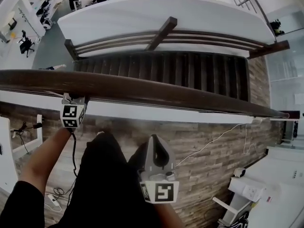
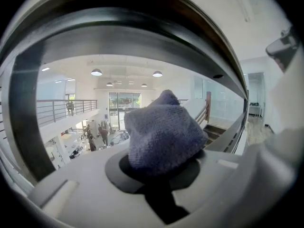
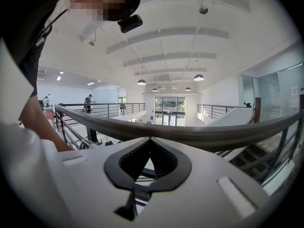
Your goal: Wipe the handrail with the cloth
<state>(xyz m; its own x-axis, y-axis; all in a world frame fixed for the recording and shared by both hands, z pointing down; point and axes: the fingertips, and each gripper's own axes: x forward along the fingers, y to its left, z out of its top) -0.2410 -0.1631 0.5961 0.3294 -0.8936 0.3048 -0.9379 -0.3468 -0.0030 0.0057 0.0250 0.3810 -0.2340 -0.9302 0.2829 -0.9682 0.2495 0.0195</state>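
Left hand-held gripper clamped on bunched blue-grey cloth, cloth just beneath the dark wooden handrail, toward its left stretch, right hand-held gripper closed, empty, below the handrail, apart from it.

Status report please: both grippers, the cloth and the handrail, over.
Left gripper shut on cloth, close below handrail; contact not clear. Right gripper shut, empty, short of the rail. Nothing in the way.
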